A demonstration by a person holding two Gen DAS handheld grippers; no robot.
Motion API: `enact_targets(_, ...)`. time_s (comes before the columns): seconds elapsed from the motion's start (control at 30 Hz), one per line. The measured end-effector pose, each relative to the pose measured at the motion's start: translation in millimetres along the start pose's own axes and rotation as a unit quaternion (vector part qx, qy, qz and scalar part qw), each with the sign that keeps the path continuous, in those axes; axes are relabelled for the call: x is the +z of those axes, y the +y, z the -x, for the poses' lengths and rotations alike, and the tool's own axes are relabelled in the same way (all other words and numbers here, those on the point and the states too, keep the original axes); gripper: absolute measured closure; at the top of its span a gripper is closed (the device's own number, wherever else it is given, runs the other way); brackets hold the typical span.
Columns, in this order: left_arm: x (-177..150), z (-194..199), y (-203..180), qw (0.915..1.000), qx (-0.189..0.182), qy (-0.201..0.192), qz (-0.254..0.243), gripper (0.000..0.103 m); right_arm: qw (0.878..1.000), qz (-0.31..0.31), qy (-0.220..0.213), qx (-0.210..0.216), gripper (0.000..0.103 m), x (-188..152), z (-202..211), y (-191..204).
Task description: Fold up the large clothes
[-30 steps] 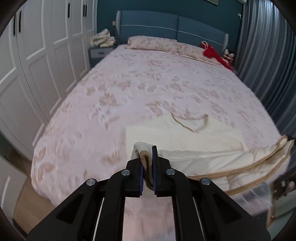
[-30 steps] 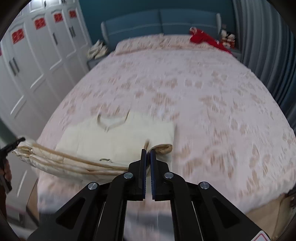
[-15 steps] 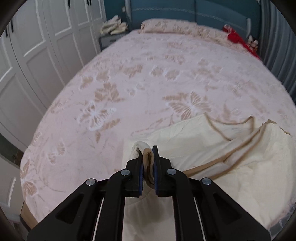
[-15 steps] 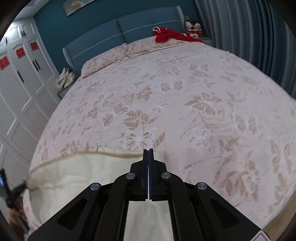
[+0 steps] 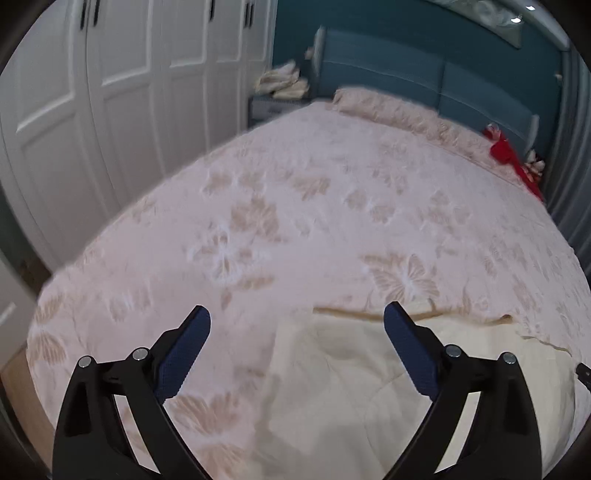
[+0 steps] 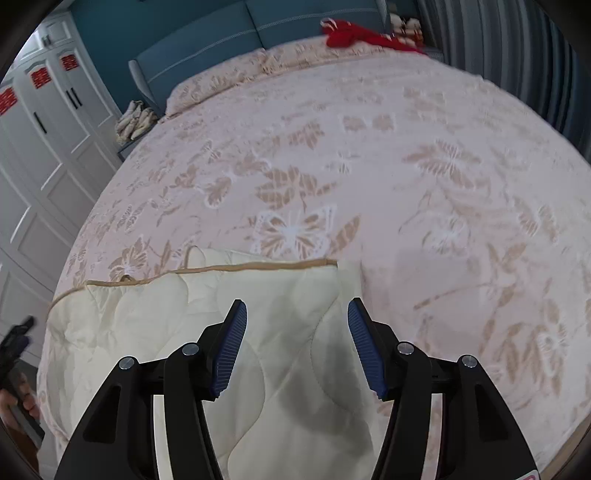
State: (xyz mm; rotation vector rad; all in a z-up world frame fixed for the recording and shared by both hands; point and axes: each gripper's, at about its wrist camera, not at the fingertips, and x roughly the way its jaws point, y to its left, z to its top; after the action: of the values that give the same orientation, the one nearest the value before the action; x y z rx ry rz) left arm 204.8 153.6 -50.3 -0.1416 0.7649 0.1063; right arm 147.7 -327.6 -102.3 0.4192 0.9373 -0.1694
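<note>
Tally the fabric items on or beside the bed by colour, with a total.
Cream: 2, the folded quilted garment on the bed's near end and the pile of cloth on the nightstand.
Pink floral: 2, the bedspread and the pillow at the headboard.
Red: 1, the red cloth at the bed's far corner.
Total: 5.

- The bedspread [image 6: 424, 155] is showing pale pink with tan and white butterfly and leaf motifs.
- The near garment [image 6: 266, 369] is showing cream with a tan trim edge.
- The far headboard [image 5: 436, 77] is showing teal blue.
- The left wardrobe doors [image 5: 92, 74] are showing white.
- The far-right cloth [image 6: 354, 35] is showing red.
- The gripper pads [image 6: 229, 343] are showing dark blue on black frames.
</note>
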Motion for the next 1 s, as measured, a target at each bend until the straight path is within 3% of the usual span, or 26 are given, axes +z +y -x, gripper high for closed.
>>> enact_targets(0.17, -7.8, -44.2, -16.3, 0.9932, -0.056, 0.094, -0.038, 0.011, 1.000, -0.024, 0.020, 0.002, 0.045, -0.5, -26.2, -3.3)
enact_targets(0.2, -10.3, -52.4, -18.5, 0.9912, -0.065, 0.108, -0.040, 0.021, 0.999, -0.027, 0.019, 0.004, 0.055, -0.2, -27.7, -3.6)
enact_targets(0.23, -14.3, -64.5, -20.9, 0.9878, -0.074, 0.132, -0.037, 0.046, 0.999, -0.029, 0.017, 0.005, 0.084, 0.7, -26.9, -3.2)
enact_targets(0.27, -15.6, -69.0, -21.4, 0.9866, -0.070, 0.144, -0.031, 0.052, 0.999, -0.033, 0.013, 0.012, 0.092, 3.7, -24.1, -2.6)
enact_targets(0.33, -14.0, -71.4, -20.5, 0.9867, -0.073, 0.145, -0.011, 0.084, 0.999, -0.032, -0.014, 0.024, 0.094, 13.4, -9.8, 1.3)
enact_targets(0.4, -4.4, -66.2, -17.9, 0.9884, -0.079, 0.130, 0.005, 0.091, 0.999, -0.013, -0.042, 0.021, 0.094, 24.9, 5.6, 10.8)
enact_targets(0.53, 15.8, -61.4, -24.9, 0.9936, -0.059, 0.096, -0.008, 0.094, 0.996, 0.043, -0.077, -0.013, 0.095, 41.9, 13.1, 33.4)
enact_targets(0.7, 7.5, -98.1, -39.0, 0.9919, -0.005, 0.117, -0.050, 0.094, 0.998, 0.024, -0.037, -0.041, 0.095, 38.5, -33.6, 21.2)
enact_targets(0.87, -13.1, -125.0, -39.8, 0.9898, 0.022, 0.125, -0.065, 0.093, 0.999, 0.006, 0.003, -0.054, 0.095, 16.2, -73.0, 2.1)
enact_targets(1.0, -26.0, -134.6, -41.8, 0.9895, 0.040, 0.116, -0.076, 0.089, 0.999, 0.001, 0.008, -0.051, 0.094, 7.2, -85.4, -3.0)
